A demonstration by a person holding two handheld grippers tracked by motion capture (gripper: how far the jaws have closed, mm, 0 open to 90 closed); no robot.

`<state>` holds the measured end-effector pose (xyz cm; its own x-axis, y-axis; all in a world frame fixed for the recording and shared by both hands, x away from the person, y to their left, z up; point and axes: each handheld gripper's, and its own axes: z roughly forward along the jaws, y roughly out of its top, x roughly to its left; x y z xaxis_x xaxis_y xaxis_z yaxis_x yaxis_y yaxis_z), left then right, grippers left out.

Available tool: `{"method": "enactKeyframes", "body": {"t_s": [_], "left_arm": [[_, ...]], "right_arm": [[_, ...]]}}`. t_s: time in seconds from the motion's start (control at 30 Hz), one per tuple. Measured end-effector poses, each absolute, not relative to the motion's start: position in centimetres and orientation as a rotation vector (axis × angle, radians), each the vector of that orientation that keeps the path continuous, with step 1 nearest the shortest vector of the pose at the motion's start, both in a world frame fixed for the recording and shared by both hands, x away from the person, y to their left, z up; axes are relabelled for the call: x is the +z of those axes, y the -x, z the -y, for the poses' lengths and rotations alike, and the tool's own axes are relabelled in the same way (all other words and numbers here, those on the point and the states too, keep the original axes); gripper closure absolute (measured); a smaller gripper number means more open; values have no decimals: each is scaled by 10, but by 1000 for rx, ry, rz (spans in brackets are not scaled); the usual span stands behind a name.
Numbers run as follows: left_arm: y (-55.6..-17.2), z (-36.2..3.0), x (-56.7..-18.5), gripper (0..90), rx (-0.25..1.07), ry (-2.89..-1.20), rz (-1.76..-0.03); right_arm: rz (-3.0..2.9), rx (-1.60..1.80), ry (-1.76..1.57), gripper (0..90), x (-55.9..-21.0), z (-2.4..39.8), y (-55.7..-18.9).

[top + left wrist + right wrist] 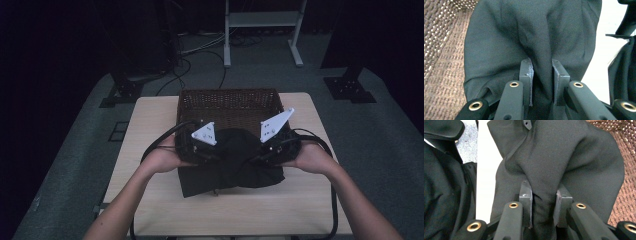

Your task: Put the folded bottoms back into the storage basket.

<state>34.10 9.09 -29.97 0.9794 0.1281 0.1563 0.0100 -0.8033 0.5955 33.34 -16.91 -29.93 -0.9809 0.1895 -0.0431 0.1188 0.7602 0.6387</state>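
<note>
A black cloth (235,160) hangs bunched between my two grippers above the front of the table, its lower part draped on the tabletop. My left gripper (212,152) is shut on a thick fold of the black cloth (529,37), the pads (530,75) pressing the fabric from both sides. My right gripper (260,152) is likewise shut on a fold of the black cloth (564,155), which bulges between its pads (527,195). A brown wicker basket (227,102) stands just behind the cloth, and its weave shows beside the fabric in both gripper views.
The light wooden table (150,120) has bare surface left and right of the basket and along the front edge. Cables trail from both grippers over the table. Beyond the table lie a grey floor, black stand bases and a white frame (262,20).
</note>
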Motion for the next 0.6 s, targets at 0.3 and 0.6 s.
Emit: {"method": "enactKeyframes", "body": {"t_s": [0.3,0.6], "left_arm": [[-349,-92,-274,740,282,-2509,-89],[-355,-87,-256,740,301,-2515,-76]], "right_arm": [[-2823,1034,-231,721,-277,167,-341],[-2805,1065,-224,721,-261,173,-348]]}}
